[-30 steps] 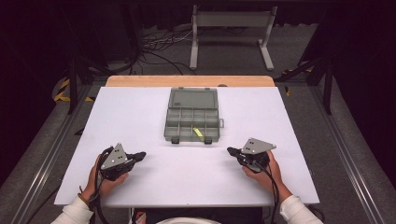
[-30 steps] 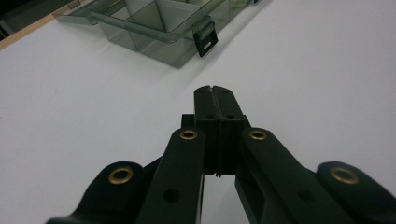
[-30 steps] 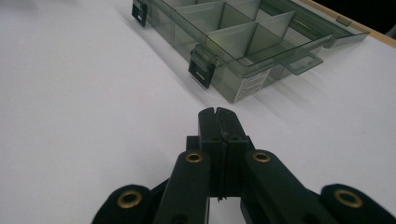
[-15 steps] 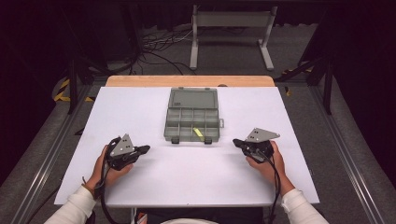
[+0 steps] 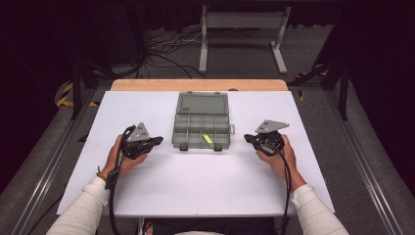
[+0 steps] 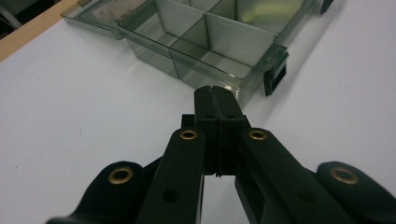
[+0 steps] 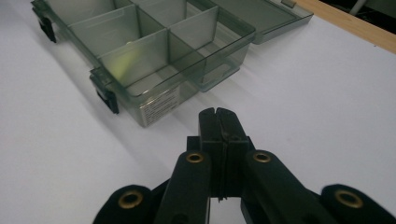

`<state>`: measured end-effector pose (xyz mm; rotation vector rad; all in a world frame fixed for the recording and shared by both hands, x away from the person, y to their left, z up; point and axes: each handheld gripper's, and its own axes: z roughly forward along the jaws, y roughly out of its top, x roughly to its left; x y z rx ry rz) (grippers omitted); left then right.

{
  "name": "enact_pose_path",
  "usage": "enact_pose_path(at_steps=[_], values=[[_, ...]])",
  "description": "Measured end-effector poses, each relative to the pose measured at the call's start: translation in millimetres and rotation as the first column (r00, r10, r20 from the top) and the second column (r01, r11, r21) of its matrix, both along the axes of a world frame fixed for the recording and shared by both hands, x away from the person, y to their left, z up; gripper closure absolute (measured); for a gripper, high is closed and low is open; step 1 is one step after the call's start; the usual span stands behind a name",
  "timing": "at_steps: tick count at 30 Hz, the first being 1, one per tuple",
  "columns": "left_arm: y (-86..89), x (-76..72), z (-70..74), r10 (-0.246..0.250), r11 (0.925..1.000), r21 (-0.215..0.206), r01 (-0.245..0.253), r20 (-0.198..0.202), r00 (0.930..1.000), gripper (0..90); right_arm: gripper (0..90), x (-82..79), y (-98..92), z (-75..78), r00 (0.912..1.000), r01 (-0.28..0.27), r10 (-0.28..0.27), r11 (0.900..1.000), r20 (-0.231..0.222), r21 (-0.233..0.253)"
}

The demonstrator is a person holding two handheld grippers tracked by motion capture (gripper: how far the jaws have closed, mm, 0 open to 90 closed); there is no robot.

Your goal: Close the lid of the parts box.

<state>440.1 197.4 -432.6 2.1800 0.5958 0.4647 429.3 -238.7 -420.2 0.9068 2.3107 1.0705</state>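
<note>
The setting is a laboratory or recording studio bay. A white surface [image 5: 195, 181] on a wooden-edged table stands on grey carpeted floor, enclosed by dark curtained walls. Metal rails [image 5: 46, 176] run along both sides. Loose cables [image 5: 164, 46] lie on the floor behind it, beside a grey metal stand [image 5: 242, 22]. Yellow-black hazard tape [image 5: 63, 95] marks the frame feet.
</note>
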Motion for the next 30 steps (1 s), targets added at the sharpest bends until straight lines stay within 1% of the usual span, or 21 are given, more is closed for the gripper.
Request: enact_pose_path(at_steps=[2, 3, 5, 6, 8, 9, 10, 11, 13, 14, 15, 16, 17, 18, 20, 22, 24, 25, 26, 28, 30], values=[[-0.8, 3.7, 0.6, 0.007, 1.0, 0.005, -0.007, 0.004, 1.0, 89.8, 90.0, 3.7, 0.1, 1.8, 1.0, 0.003, -0.003, 1.0, 0.005, 0.004], [-2.3, 10.6, 1.3, 0.015, 0.9999, 0.004, -0.015, 0.001, 0.9999, 89.8, 90.0, 8.9, 1.0, 5.1, 0.9993, 0.022, -0.022, 1.0, 0.03, 0.004], [-2.9, 13.8, 1.7, 0.017, 0.9999, 0.0, -0.017, -0.002, 0.9999, 89.8, 90.0, 11.8, 1.2, 6.5, 0.9989, 0.03, -0.03, 1.0, 0.035, 0.005], [-3.7, 16.9, 2.2, 0.016, 0.9999, -0.001, -0.016, -0.004, 0.9999, 89.8, 90.0, 17.5, 1.3, 8.0, 0.9984, 0.038, -0.038, 0.999, 0.042, 0.004], [-5.2, 24.5, 3.7, 0.021, 0.9998, -0.001, -0.021, -0.002, 0.9998, 89.9, 90.0, 22.0, 1.6, 7.8, 0.9983, 0.042, -0.042, 0.999, 0.041, -0.002], [-5.2, 24.5, 3.7, 0.021, 0.9998, -0.001, -0.021, -0.002, 0.9998, 89.8, 90.0, 22.0, 1.6, 7.8, 0.9983, 0.042, -0.042, 0.999, 0.041, -0.002], [-5.6, 27.9, 4.7, 0.029, 0.9996, -0.005, -0.029, 0.002, 0.9996, 89.8, 90.0, 24.0, 1.5, 7.7, 0.9981, 0.05, -0.051, 0.999, 0.035, 0.006], [-6.1, 31.6, 6.4, 0.042, 0.9991, 0.0, -0.042, 0.009, 0.9991, 89.9, 90.0, 27.5, 2.2, 8.2, 0.9965, 0.07, -0.07, 0.998, 0.045, 0.0], [-6.3, 33.8, 7.1, 0.046, 0.9989, -0.005, -0.046, 0.004, 0.9989, 89.9, 90.0, 29.1, 2.4, 8.9, 0.9953, 0.08, -0.08, 0.997, 0.054, 0.0], [-6.7, 37.0, 8.0, 0.051, 0.9987, -0.006, -0.051, 0.0, 0.9987, 89.9, 90.0, 32.9, 3.1, 10.4, 0.9929, 0.103, -0.103, 0.995, 0.058, 0.013], [-6.8, 39.2, 8.6, 0.053, 0.9986, -0.003, -0.053, 0.004, 0.9986, 89.9, 90.0, 32.9, 3.1, 10.4, 0.9929, 0.103, -0.103, 0.995, 0.058, 0.013], [-8.1, 42.5, 9.1, 0.058, 0.9983, -0.007, -0.058, -0.005, 0.9983, 89.8, 90.0, 34.7, 3.6, 10.7, 0.993, 0.102, -0.102, 0.995, 0.058, 0.012], [-9.7, 47.7, 10.2, 0.066, 0.9978, -0.005, -0.066, -0.004, 0.9978, 89.9, 90.0, 38.0, 5.2, 10.6, 0.9933, 0.102, -0.102, 0.995, 0.054, 0.002], [-9.7, 47.7, 10.2, 0.066, 0.9978, -0.005, -0.066, -0.004, 0.9978, 89.8, 90.0, 44.3, 6.5, 10.6, 0.993, 0.111, -0.111, 0.994, 0.04, -0.007], [-13.8, 57.6, 12.7, 0.082, 0.9966, 0.006, -0.082, -0.009, 0.9966, 89.9, 90.0, 51.7, 7.1, 12.2, 0.9921, 0.12, -0.12, 0.993, 0.034, -0.004], [-16.2, 63.1, 13.9, 0.087, 0.9962, 0.005, -0.087, -0.011, 0.9961, 89.9, 90.0, 55.6, 7.4, 13.2, 0.9915, 0.127, -0.127, 0.992, 0.026, 0.003], [-20.8, 73.3, 15.9, 0.096, 0.9953, 0.011, -0.096, -0.012, 0.9953, 89.9, 90.0, 68.9, 7.5, 16.0, 0.9884, 0.152, -0.152, 0.988, -0.003, 0.026], [-20.8, 73.3, 15.9, 0.096, 0.9953, 0.011, -0.096, -0.012, 0.9953, 89.9, 90.0, 68.9, 7.5, 16.0, 0.9884, 0.152, -0.152, 0.988, -0.003, 0.026], [-23.7, 79.6, 15.8, 0.106, 0.9943, 0.018, -0.105, -0.014, 0.9943, 89.9, 90.0, 73.9, 7.8, 16.7, 0.9868, 0.162, -0.161, 0.986, -0.018, 0.033], [-27.8, 89.7, 14.5, 0.118, 0.9928, 0.021, -0.118, -0.022, 0.9927, 89.9, 90.0, 86.2, 10.2, 18.5, 0.983, 0.181, -0.18, 0.983, -0.033, 0.018], [-30.8, 98.4, 13.3, 0.129, 0.9914, 0.025, -0.128, -0.027, 0.9913, 89.9, 90.0, 96.3, 13.6, 19.0, 0.9812, 0.188, -0.187, 0.982, -0.049, 0.019]])
